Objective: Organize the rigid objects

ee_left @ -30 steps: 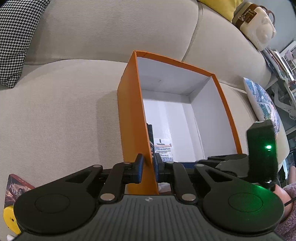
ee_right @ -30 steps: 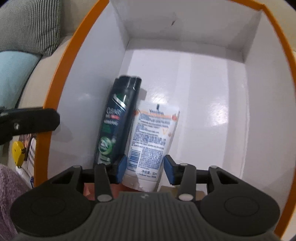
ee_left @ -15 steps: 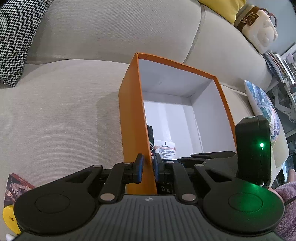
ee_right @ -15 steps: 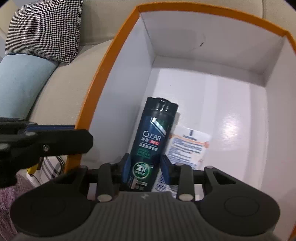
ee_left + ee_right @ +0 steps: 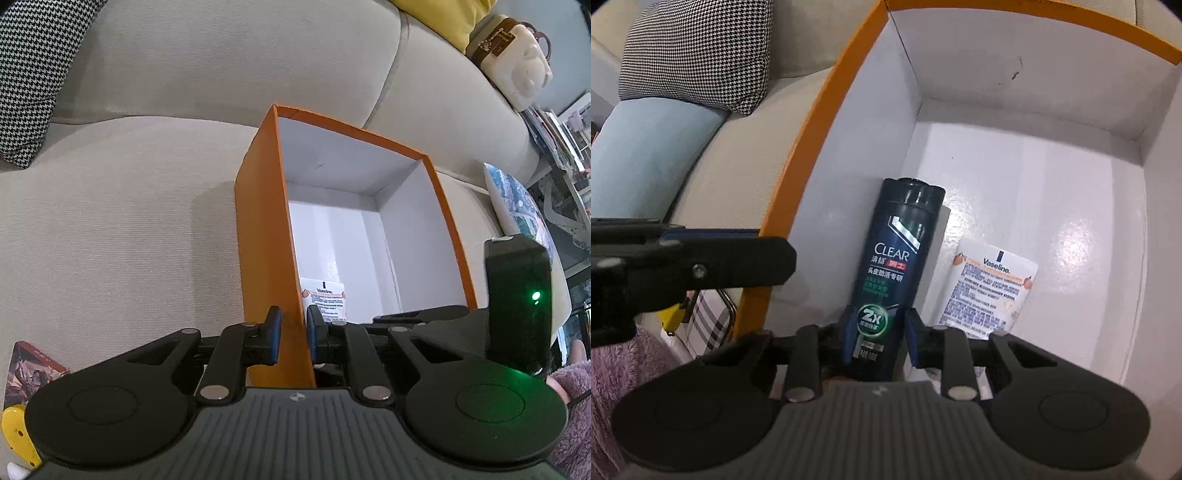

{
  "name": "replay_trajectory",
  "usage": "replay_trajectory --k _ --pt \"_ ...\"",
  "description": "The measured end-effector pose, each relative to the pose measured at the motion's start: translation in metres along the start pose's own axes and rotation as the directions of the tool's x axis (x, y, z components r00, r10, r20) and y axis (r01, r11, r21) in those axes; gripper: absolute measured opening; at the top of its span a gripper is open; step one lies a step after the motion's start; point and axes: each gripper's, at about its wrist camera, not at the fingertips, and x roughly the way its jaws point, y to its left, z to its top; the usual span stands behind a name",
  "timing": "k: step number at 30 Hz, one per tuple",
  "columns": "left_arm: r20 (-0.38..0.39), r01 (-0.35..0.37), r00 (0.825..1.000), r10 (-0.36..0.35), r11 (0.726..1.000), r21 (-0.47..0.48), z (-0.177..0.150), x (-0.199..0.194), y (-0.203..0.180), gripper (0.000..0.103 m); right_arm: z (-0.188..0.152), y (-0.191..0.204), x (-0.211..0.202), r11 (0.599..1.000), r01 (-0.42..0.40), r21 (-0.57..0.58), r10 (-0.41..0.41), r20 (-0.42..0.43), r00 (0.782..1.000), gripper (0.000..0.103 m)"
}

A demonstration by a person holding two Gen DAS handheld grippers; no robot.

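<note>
- Left gripper (image 5: pixel 292 334): blue-padded fingers clamped on the near left wall of the orange cardboard box with white interior (image 5: pixel 258 236); one pad outside, one inside.
- Box sits on a beige fabric sofa seat (image 5: pixel 110 229), open top facing up.
- Right gripper (image 5: pixel 875 338): fingers closed on the lower body of a dark blue CLEAR shampoo bottle (image 5: pixel 892 266), cap end pointing away toward the far wall. Bottle is inside the box, close along its left wall; whether it touches the floor, cannot tell.
- White Vaseline sachet with blue print and orange trim (image 5: pixel 991 288) lies flat on the box floor, just right of the bottle.
- Houndstooth black-and-white cushion (image 5: pixel 698 55) at sofa back, well apart from the box; pale blue cushion (image 5: pixel 646 158) below it.
</note>
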Motion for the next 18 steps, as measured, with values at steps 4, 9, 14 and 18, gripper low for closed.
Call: replay_trajectory --k 4,9,14,18 --pt "0.016 0.007 1.0 -0.007 1.0 -0.004 -0.004 -0.007 0.001 0.016 0.0 -0.004 -0.015 0.999 0.046 0.016 -0.047 0.039 0.998 0.024" --pt "0.033 0.015 0.999 -0.014 0.999 -0.03 -0.011 -0.013 0.004 0.016 -0.007 -0.016 -0.02 0.982 0.188 0.024 -0.189 0.041 0.981 0.038" --pt "0.045 0.008 0.999 -0.006 0.999 -0.042 -0.018 -0.021 0.008 0.016 -0.016 -0.029 -0.01 0.987 0.143 0.076 -0.144 0.003 0.99 0.038" --pt "0.053 -0.009 0.999 0.012 0.998 -0.059 -0.025 -0.028 0.016 0.016 -0.016 -0.027 -0.006 0.99 0.122 0.076 -0.123 0.013 0.992 0.037"
